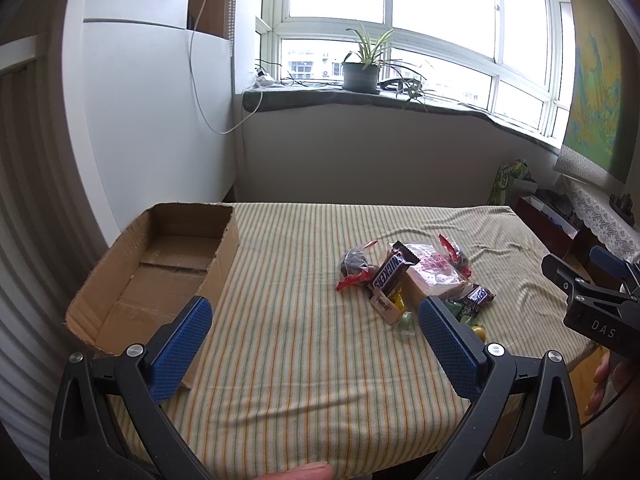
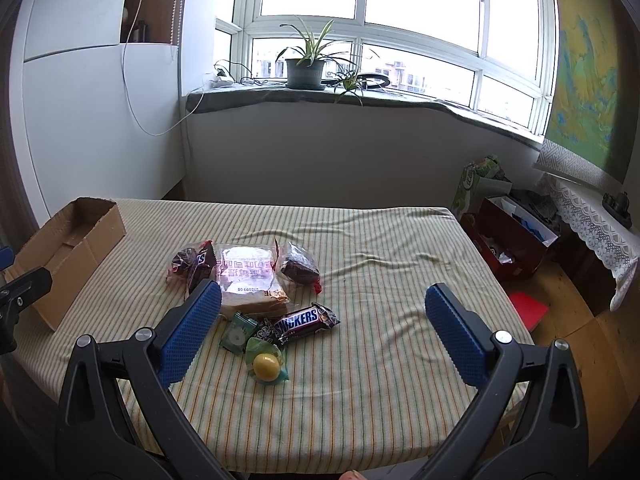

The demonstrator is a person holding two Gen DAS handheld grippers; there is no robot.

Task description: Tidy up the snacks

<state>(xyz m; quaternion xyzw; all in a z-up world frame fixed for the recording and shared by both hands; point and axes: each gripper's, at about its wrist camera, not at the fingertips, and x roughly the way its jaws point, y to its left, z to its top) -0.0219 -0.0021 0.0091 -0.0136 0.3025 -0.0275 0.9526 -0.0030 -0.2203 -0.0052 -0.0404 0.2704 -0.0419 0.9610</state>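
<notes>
A pile of snacks lies mid-table: a large Snickers bar (image 1: 394, 270), a clear bag of sliced bread (image 2: 250, 276), two clear-and-red wrapped dark cakes (image 2: 300, 266) (image 1: 354, 266), a small Snickers bar (image 2: 306, 320), green sweets (image 2: 238, 334) and a yellow ball candy (image 2: 266, 366). An open, empty cardboard box (image 1: 160, 272) stands at the table's left. My left gripper (image 1: 316, 332) hovers open over the near table, between box and pile. My right gripper (image 2: 324, 328) is open above the table, with the pile by its left finger. Nothing is held.
The table wears a striped, wrinkled cloth (image 2: 380, 248). A white cabinet (image 1: 152, 120) stands left of the box. A potted plant (image 2: 306, 68) sits on the windowsill behind. Right of the table, a red box (image 2: 508, 236) and bags are on the floor.
</notes>
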